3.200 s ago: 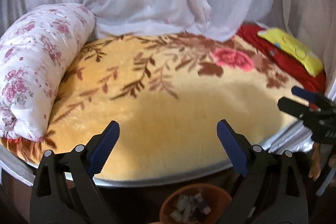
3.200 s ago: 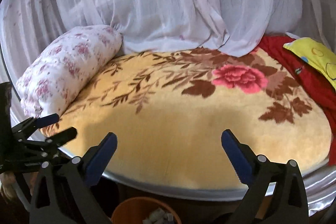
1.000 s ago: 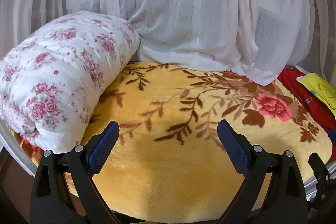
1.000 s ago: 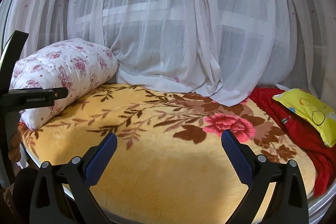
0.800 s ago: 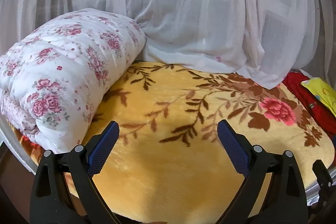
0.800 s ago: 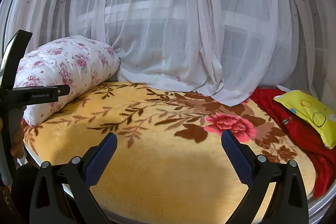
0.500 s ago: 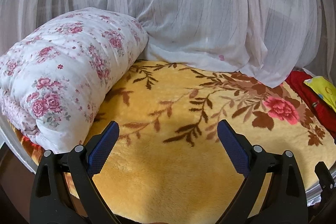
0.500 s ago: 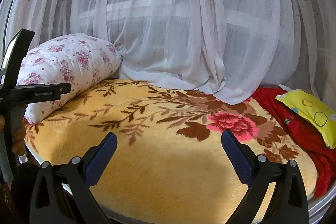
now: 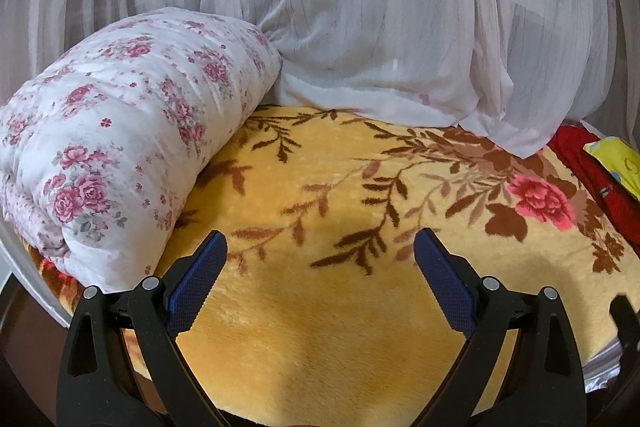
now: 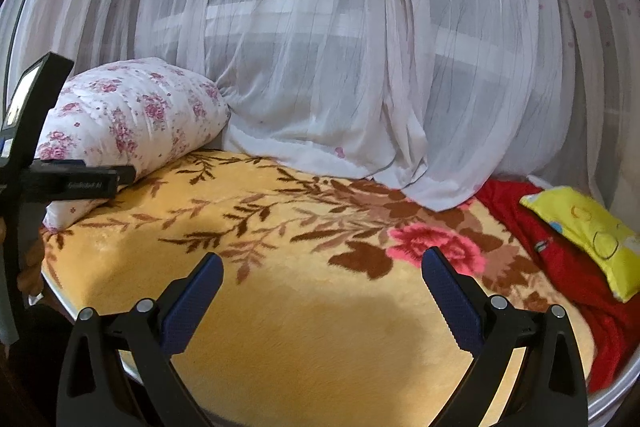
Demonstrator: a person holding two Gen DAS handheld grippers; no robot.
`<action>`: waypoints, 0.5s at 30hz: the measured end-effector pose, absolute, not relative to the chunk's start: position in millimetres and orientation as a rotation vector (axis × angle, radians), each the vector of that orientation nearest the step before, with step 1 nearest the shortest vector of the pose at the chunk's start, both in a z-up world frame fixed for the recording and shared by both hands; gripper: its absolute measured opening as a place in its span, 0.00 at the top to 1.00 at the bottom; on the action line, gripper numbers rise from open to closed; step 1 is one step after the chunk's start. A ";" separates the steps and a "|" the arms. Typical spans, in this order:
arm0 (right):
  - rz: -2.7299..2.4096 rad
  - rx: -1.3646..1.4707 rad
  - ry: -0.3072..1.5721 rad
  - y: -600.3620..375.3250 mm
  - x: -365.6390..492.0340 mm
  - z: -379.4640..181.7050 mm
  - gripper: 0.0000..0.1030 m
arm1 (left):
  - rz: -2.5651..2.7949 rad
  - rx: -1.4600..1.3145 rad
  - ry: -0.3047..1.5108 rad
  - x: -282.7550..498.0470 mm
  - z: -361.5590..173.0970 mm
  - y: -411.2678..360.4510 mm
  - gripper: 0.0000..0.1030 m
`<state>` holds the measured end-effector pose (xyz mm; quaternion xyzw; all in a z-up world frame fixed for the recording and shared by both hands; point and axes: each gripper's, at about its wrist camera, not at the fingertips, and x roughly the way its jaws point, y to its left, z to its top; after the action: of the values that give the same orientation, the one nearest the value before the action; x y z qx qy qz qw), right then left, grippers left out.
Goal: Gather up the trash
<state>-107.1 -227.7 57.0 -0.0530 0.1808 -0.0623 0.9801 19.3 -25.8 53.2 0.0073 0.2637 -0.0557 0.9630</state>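
Observation:
No trash and no bin show in either view now. My left gripper is open and empty, held over the near edge of a yellow floral blanket on a bed. My right gripper is open and empty over the same blanket, further right. The body of the left gripper shows at the left edge of the right wrist view. A black tip of the right gripper shows at the right edge of the left wrist view.
A rolled white quilt with pink flowers lies at the left of the bed. A sheer white net curtain hangs behind it. A red cloth with a yellow pillow lies at the right. The bed's silver rim runs along the near edge.
Both grippers have risen and tilted up from the bed's near edge. The orange bin with scraps seen below earlier has left both views. Over the last second the views barely shift.

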 end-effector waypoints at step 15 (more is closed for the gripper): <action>-0.389 0.000 0.367 -309.3 -38.9 75.2 0.05 | -0.089 0.023 0.548 27.5 49.3 -26.2 0.11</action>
<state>-38.9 -309.3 75.2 -0.0001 0.1813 -0.1920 0.9645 27.5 -26.2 49.3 0.0115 0.2703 -0.0439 0.9617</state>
